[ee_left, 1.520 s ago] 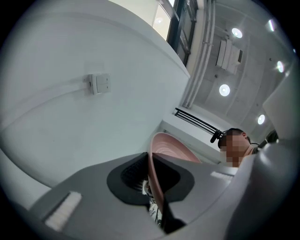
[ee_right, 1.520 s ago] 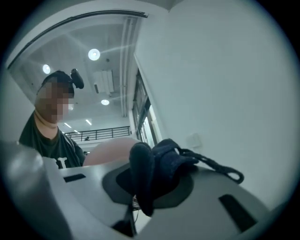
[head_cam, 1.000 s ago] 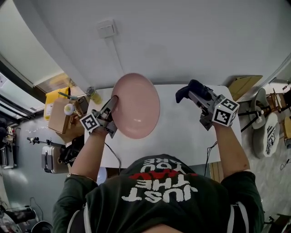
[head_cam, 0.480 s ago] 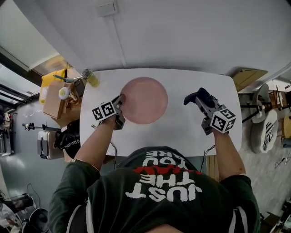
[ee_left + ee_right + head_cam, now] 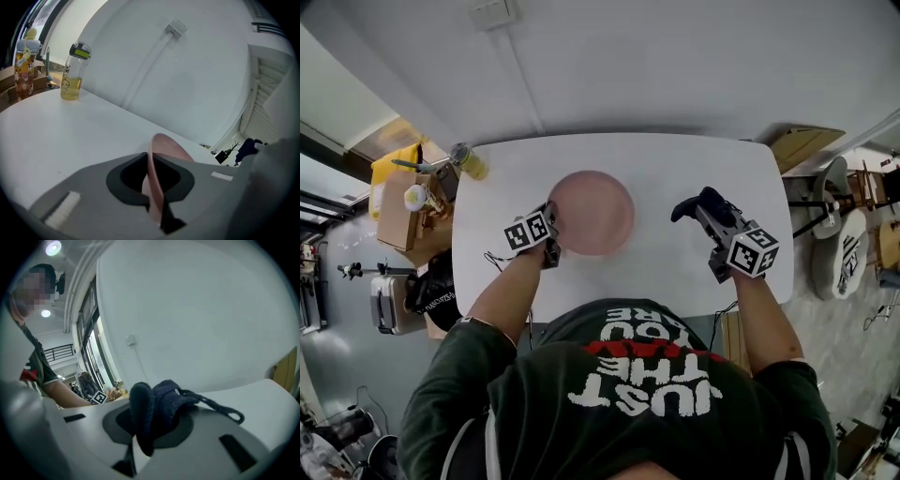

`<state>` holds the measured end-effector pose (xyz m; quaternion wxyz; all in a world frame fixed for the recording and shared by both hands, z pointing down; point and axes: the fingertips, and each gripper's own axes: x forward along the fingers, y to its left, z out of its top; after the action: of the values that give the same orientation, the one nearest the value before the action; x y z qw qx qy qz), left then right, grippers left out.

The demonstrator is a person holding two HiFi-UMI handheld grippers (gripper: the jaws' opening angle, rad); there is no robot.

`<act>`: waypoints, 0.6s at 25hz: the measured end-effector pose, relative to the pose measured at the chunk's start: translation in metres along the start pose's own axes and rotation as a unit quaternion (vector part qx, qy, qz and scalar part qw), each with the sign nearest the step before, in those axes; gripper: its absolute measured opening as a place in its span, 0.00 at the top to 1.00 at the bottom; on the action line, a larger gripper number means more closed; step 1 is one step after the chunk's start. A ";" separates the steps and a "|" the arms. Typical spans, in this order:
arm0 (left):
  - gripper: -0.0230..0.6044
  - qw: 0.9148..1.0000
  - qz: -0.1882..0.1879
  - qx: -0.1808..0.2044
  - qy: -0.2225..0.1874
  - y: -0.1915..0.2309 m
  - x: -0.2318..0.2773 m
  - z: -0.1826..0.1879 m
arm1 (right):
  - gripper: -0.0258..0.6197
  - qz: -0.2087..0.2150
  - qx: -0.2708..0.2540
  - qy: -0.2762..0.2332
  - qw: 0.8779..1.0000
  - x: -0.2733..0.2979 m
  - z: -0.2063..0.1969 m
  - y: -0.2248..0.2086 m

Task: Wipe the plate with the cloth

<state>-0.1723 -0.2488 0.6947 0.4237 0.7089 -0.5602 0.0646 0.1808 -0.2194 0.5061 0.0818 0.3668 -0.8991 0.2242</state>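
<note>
A pink plate (image 5: 592, 212) lies low over the white table (image 5: 675, 169), left of centre. My left gripper (image 5: 550, 225) is shut on its left rim; in the left gripper view the plate's edge (image 5: 154, 183) runs between the jaws. My right gripper (image 5: 701, 211) is at the right of the table, shut on a dark blue cloth (image 5: 698, 201). In the right gripper view the bunched cloth (image 5: 154, 408) fills the jaws, and a loose loop of it hangs to the right.
A bottle of yellow liquid (image 5: 470, 161) stands at the table's far left corner, also seen as the bottle (image 5: 72, 75) in the left gripper view. A cardboard box (image 5: 398, 211) with small items sits beside the table on the left. A white wall rises behind the table.
The plate has come down from a raised, tilted hold to nearly flat over the table. Both grippers have dropped lower; the right one still carries the cloth.
</note>
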 end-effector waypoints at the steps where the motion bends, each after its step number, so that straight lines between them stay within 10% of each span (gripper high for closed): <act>1: 0.93 1.000 0.006 0.004 0.002 0.002 0.002 -0.003 | 0.91 -0.001 0.001 0.000 1.000 -0.001 -0.001 -0.001; 10: 0.90 0.992 0.078 0.075 0.061 0.020 0.016 -0.032 | 0.91 -0.006 0.005 0.012 1.000 -0.006 -0.010 -0.002; 15: 0.80 0.994 0.051 0.060 0.074 0.015 0.017 -0.033 | 0.91 -0.003 0.003 0.011 1.000 -0.001 -0.009 0.002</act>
<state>-0.1663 -0.2399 0.7331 0.4162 0.6970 -0.5581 0.1719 0.1804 -0.2136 0.5129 0.0915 0.3675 -0.8963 0.2307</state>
